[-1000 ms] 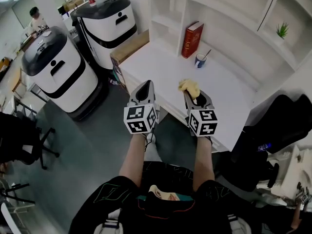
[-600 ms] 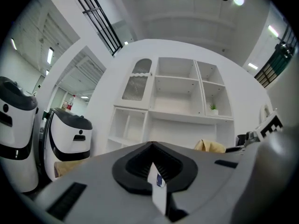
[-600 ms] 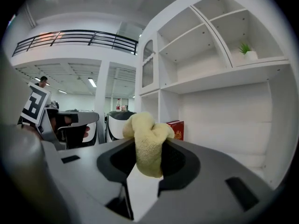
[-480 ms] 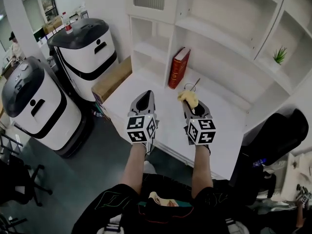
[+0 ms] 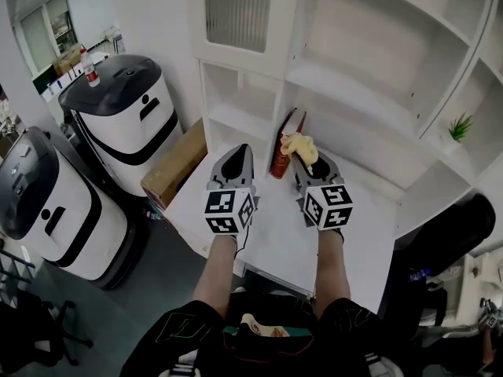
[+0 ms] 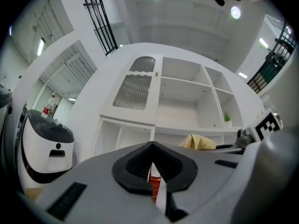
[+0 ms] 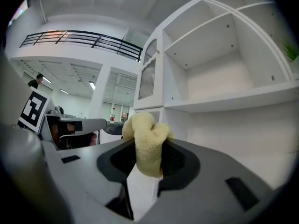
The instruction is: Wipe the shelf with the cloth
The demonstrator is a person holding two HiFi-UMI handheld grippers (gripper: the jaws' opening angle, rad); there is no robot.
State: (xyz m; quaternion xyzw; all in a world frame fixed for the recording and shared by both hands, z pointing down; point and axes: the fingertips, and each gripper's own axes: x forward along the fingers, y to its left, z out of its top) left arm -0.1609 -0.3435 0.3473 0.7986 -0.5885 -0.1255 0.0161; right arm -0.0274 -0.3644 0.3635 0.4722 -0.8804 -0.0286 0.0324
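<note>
- head view: right gripper (image 5: 303,157), at centre frame, is clamped on a bunched yellow cloth (image 5: 301,144) that sticks up past its tips, so a soft wad leads toward the white shelf (image 5: 346,81) filling the upper right.
- left gripper (image 5: 238,154) sits just beside it, to the left, carrying nothing; it seems held level only to stay clear of the wiping hand.
- red book (image 5: 278,160) stands upright at the back of the counter (image 5: 275,234), partly behind the cloth; a small plant (image 5: 460,126) sits in a cubby at right.
- compared with a second ago, both grippers sit higher against the shelving, the cloth now overlaps the book, the cup by the book is no longer seen, and the two white machines (image 5: 118,120) have slid toward the left edge.
- left gripper view: its jaws are drawn together with only a thin slit, and nothing is between them; the book shows far behind through that slit, and the cloth (image 6: 198,142) shows right of centre.
- right gripper view: the jaws pinch the cloth (image 7: 145,146) at its folded middle, at centre frame, with the open shelf boards (image 7: 229,101) ahead at right, well apart, so wiping has not yet begun.
</note>
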